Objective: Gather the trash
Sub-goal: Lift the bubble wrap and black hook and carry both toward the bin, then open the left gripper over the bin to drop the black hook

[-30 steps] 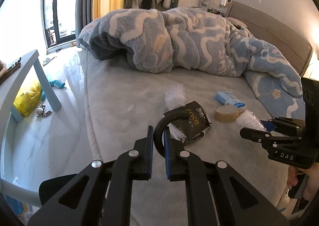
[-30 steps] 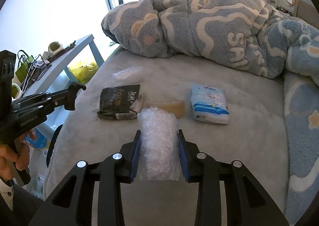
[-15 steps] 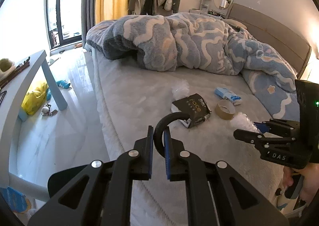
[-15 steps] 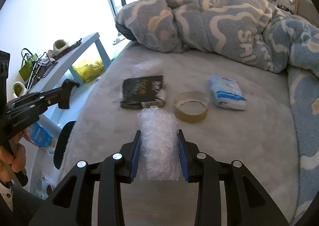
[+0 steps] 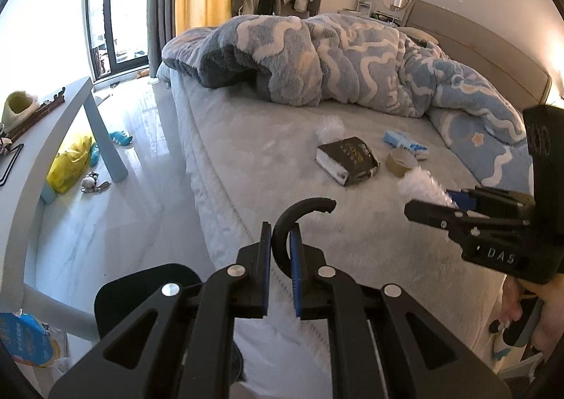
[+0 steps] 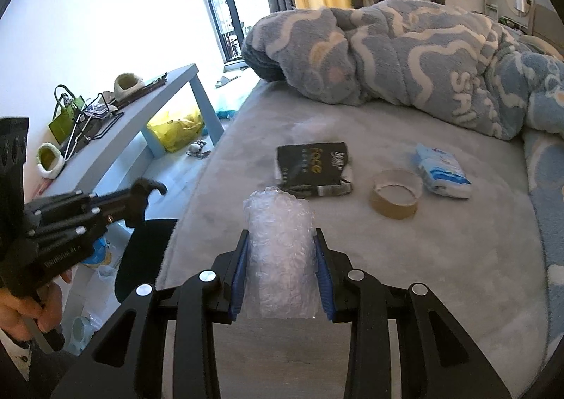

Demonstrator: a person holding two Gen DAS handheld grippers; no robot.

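Note:
My left gripper (image 5: 281, 251) is shut on a black curved hook-shaped piece (image 5: 299, 215), held over the bed's near edge. My right gripper (image 6: 281, 254) is shut on a roll of clear bubble wrap (image 6: 280, 254), and shows in the left wrist view (image 5: 454, 207) at the right. On the grey bed lie a black "face" packet (image 6: 312, 168), a brown tape roll (image 6: 394, 198), a blue-white tissue pack (image 6: 442, 171) and a clear plastic scrap (image 5: 329, 127). The left gripper (image 6: 141, 194) also shows in the right wrist view.
A blue patterned duvet (image 5: 335, 60) is heaped across the far half of the bed. A pale blue side table (image 6: 123, 127) with clutter stands left of the bed, a yellow bag (image 5: 68, 166) under it. A black rounded seat (image 5: 148, 293) sits near the bed's corner.
Both grippers have drawn back from the bed, so the trash on it looks smaller and farther. The tape roll, earlier hidden behind the bubble wrap, is now in plain sight. Both grips are unchanged.

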